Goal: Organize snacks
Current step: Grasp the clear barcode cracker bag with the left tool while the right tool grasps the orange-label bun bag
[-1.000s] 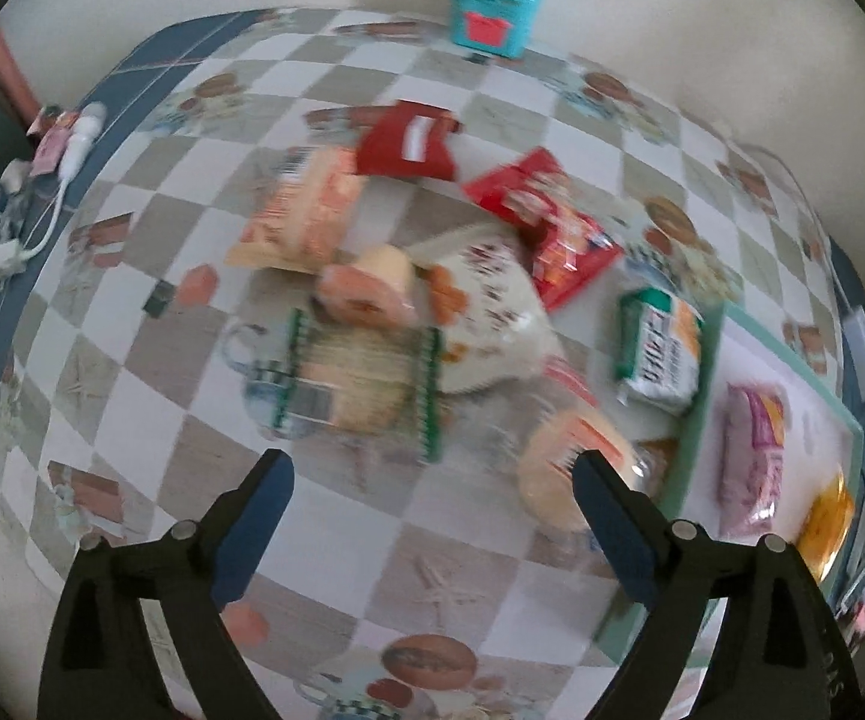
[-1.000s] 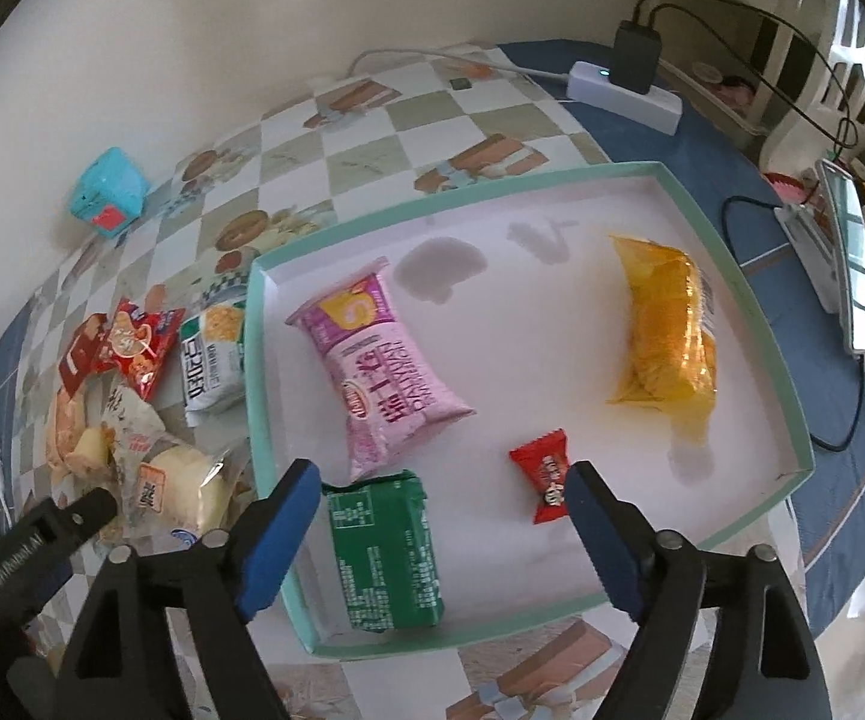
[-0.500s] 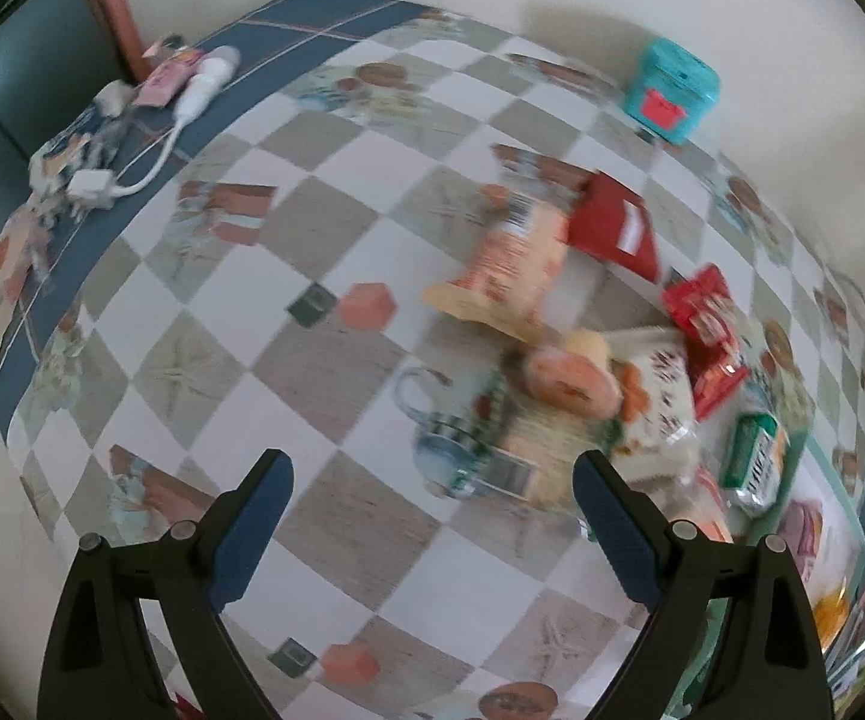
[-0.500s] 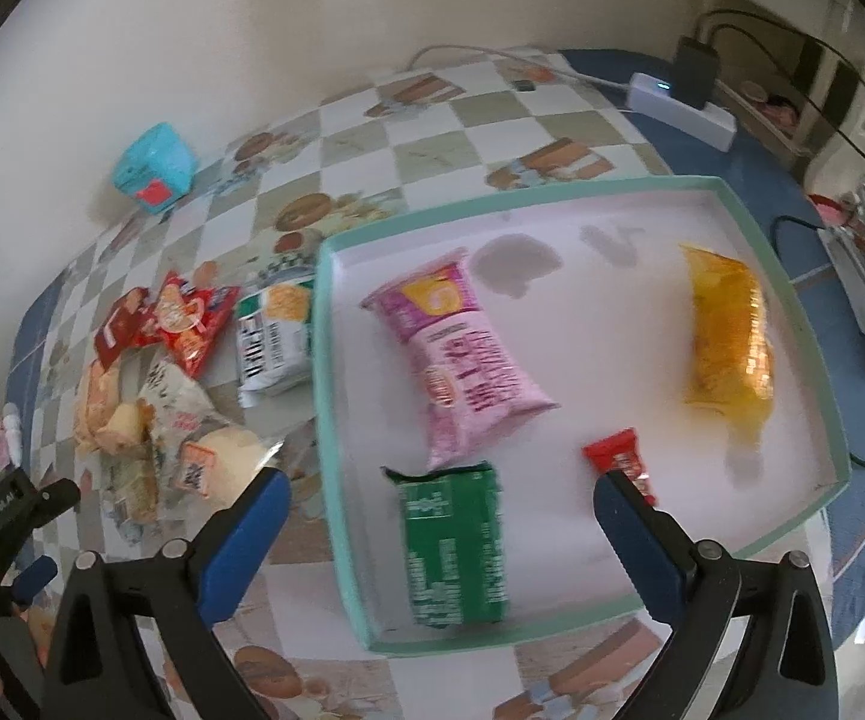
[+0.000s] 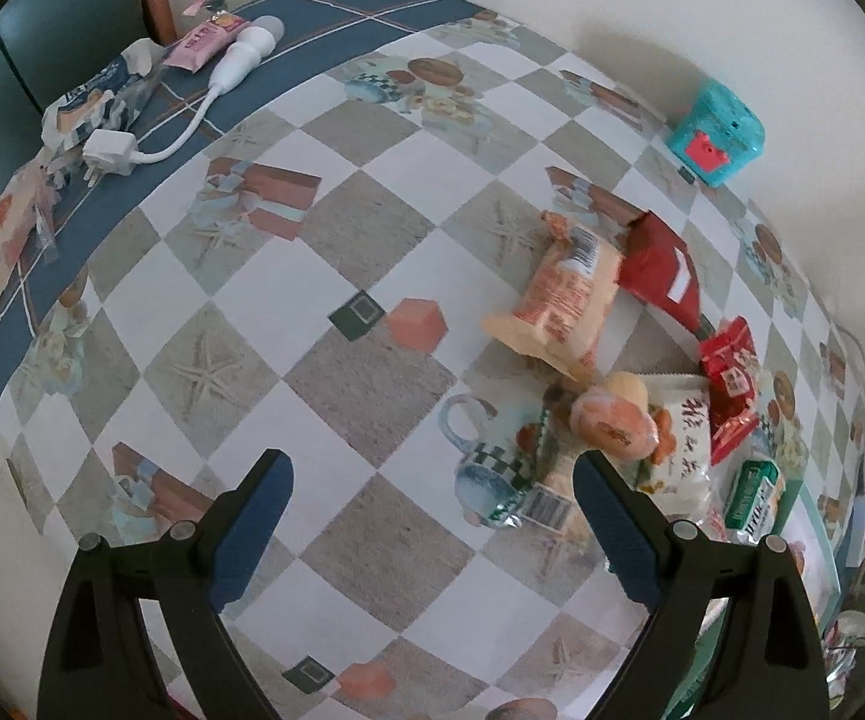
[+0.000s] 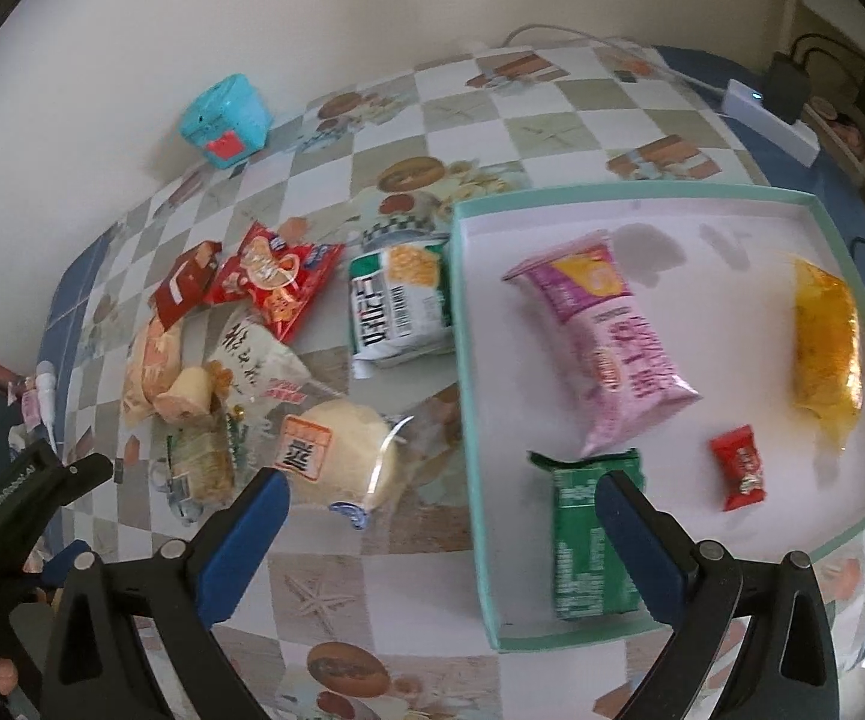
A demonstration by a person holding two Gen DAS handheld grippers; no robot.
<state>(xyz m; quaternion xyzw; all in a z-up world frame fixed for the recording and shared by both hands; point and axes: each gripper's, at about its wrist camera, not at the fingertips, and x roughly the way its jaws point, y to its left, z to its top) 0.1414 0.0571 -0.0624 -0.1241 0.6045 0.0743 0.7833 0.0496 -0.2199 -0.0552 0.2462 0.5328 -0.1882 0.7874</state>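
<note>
My right gripper is open and empty, straddling the left rim of the teal-edged tray. In the tray lie a pink packet, a yellow packet, a red candy and a green packet. Left of the tray sits a snack pile: a wrapped bun by my left fingertip, a green-white packet and a red packet. My left gripper is open over bare tablecloth. The pile lies to its right, with an orange packet and a round bun.
A teal box stands by the wall behind the pile. A white plug and cable and wrappers lie at the table's far left corner. A power strip with a charger sits beyond the tray. The left gripper's body shows at the lower left.
The right jaws have spread wider and that gripper has shifted left, from over the tray to its left rim. The left gripper has swung and rolled left, off the pile.
</note>
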